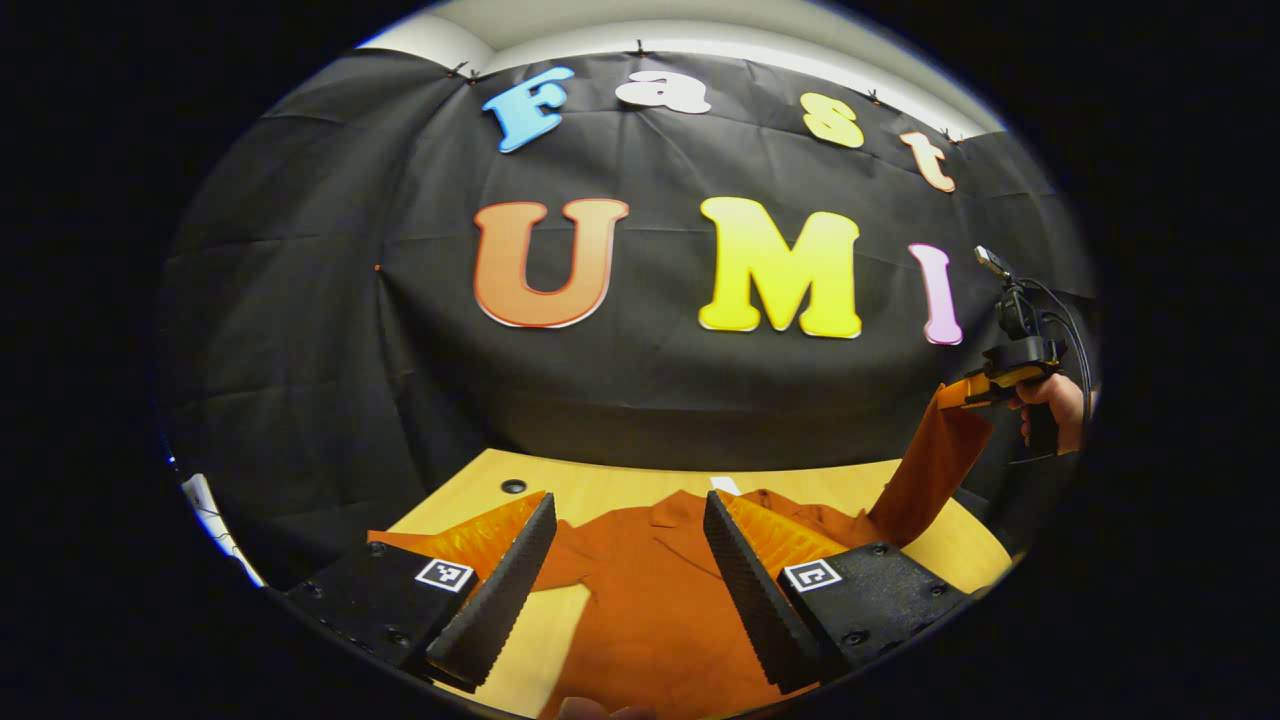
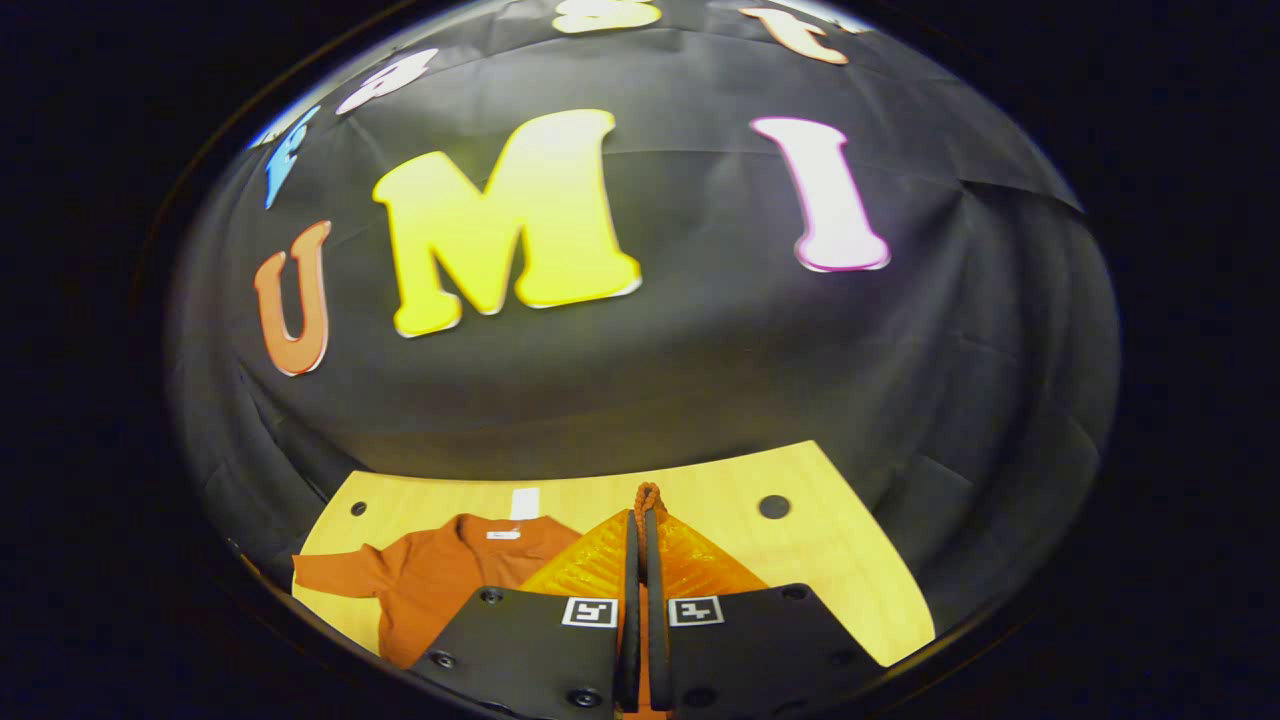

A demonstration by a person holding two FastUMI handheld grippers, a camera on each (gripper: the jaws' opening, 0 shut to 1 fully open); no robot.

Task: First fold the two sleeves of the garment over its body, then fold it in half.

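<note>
The right gripper (image 2: 638, 520) pinches the shirt's right sleeve (image 1: 925, 470), lifted for folding over the orange shirt (image 1: 660, 600); the left gripper (image 1: 628, 560) hovers wide open, empty. Next, I judge, carry the sleeve inward.

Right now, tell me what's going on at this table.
A person is folding an orange garment that lies on a wooden table. The right gripper is shut on one sleeve and holds it lifted above the table; the hand holding that gripper shows at the far right of the left gripper view. The left gripper hangs open over the garment's body, gripping nothing. The other sleeve lies spread flat, not yet folded.
</note>
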